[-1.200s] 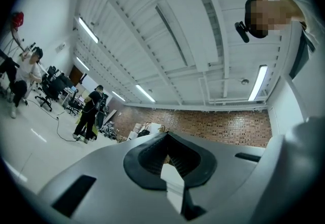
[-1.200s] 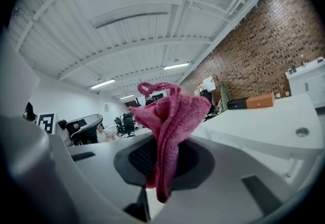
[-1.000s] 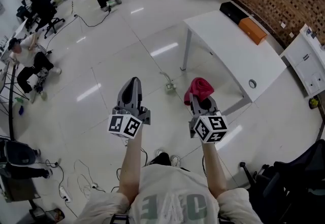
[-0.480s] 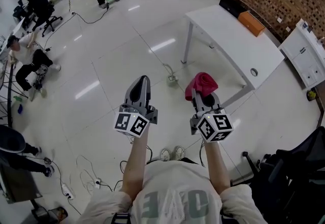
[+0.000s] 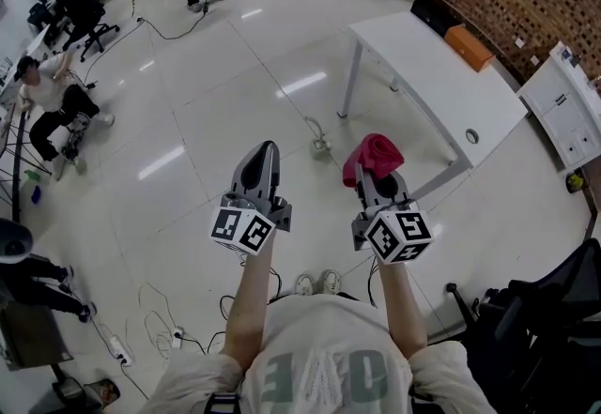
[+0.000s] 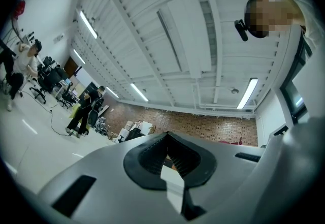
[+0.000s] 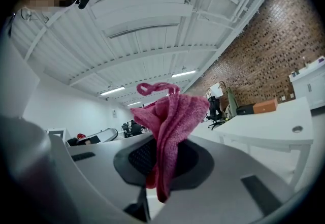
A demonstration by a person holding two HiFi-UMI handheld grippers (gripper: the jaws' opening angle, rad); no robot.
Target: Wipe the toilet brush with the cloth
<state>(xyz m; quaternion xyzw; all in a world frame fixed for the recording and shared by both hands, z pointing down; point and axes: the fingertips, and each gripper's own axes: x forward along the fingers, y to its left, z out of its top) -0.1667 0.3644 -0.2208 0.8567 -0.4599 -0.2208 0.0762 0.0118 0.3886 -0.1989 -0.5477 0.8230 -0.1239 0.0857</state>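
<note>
My right gripper (image 5: 376,179) is shut on a bunched pink cloth (image 5: 374,157), which sticks up out of its jaws. In the right gripper view the cloth (image 7: 170,119) hangs folded between the dark pads of that gripper (image 7: 161,163). My left gripper (image 5: 262,153) is held beside it at about the same height, shut and empty; its own view shows the left gripper (image 6: 170,158) with jaws closed on nothing. Down on the floor between and beyond the two grippers stands a small toilet brush (image 5: 318,144) with a thin handle, well clear of both.
A white table (image 5: 441,93) stands ahead on the right with an orange box (image 5: 467,49), a black box (image 5: 432,20) and a tape roll (image 5: 471,135). A white cabinet (image 5: 573,112) is far right, a black chair (image 5: 540,328) near right. Cables (image 5: 160,318) lie on the floor at left.
Both grippers have shifted a little to the right and forward since the earliest frame, then held still. The cloth stays in the right gripper and the left stays shut.
</note>
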